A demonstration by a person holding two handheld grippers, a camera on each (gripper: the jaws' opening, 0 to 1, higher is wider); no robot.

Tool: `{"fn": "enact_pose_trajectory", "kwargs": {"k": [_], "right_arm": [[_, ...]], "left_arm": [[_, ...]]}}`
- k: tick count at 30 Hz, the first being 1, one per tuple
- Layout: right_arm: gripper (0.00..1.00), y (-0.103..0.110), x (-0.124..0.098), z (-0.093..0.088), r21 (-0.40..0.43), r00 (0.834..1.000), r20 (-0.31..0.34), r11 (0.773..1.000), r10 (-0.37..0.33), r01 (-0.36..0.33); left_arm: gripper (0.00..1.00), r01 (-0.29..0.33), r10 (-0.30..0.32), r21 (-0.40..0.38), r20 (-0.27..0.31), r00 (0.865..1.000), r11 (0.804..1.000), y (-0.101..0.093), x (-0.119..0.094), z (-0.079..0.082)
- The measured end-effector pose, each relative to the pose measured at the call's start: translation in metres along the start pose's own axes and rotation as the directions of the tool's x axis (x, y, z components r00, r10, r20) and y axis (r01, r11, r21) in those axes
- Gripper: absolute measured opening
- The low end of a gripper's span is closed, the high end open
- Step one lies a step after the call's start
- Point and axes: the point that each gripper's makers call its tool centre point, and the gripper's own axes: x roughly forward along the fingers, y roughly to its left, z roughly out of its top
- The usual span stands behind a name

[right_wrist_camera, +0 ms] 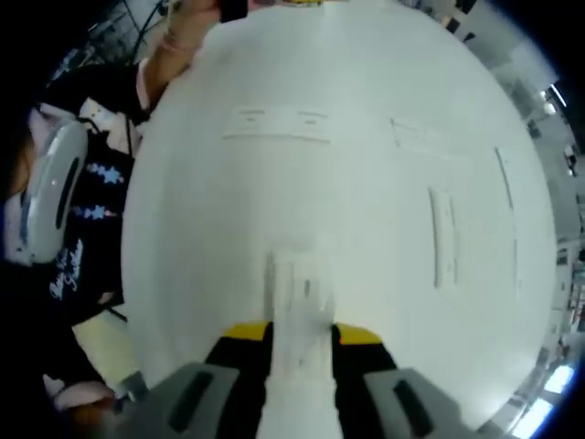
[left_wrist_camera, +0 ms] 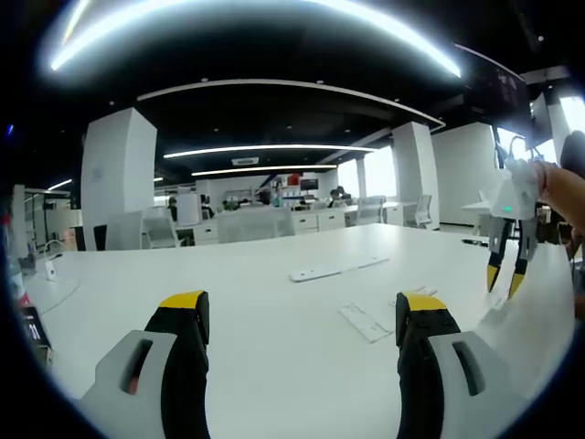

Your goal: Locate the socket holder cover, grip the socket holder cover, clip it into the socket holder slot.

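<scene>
My right gripper [right_wrist_camera: 300, 334] points down at the white table [right_wrist_camera: 366, 73] and is shut on a white plastic piece, the socket holder cover [right_wrist_camera: 297, 293], which sticks out ahead of the yellow-tipped jaws. Farther along the table lies a white socket holder [right_wrist_camera: 274, 123] with slots. In the left gripper view, the right gripper [left_wrist_camera: 506, 282] hangs at the far right, held by a hand [left_wrist_camera: 562, 192]. My left gripper [left_wrist_camera: 302, 306] stands open low over the table with nothing between its jaws. White strips [left_wrist_camera: 315, 273] and a flat white part [left_wrist_camera: 366, 322] lie ahead of it.
More white parts lie on the table: a flat piece [right_wrist_camera: 420, 137], a long strip [right_wrist_camera: 443, 238] and a thin strip [right_wrist_camera: 505, 178]. A person in dark clothes [right_wrist_camera: 82, 229] stands at the table's edge. Office desks and chairs [left_wrist_camera: 256, 224] stand beyond the table.
</scene>
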Motion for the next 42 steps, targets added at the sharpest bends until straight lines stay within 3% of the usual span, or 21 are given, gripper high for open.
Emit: {"fn": "enact_pose_trajectory", "kwargs": {"k": [19, 33, 42], "right_arm": [[0.28, -0.039, -0.011, -0.045, 0.045, 1.0, -0.016, 0.999, -0.024, 0.025], [0.28, -0.062, -0.013, -0.061, 0.068, 1.0, -0.016, 0.998, -0.006, 0.007], [0.28, -0.077, -0.007, -0.069, 0.058, 0.999, -0.051, 0.998, -0.009, 0.012]], "left_arm": [[0.82, -0.003, 0.003, 0.002, 0.0, 1.0, 1.0, 0.001, 0.0, 0.001], [0.82, -0.007, 0.007, 0.006, -0.006, 1.0, 1.0, 0.002, -0.001, 0.0], [0.82, -0.007, 0.007, 0.007, -0.003, 1.0, 1.0, 0.001, -0.001, 0.0]]}}
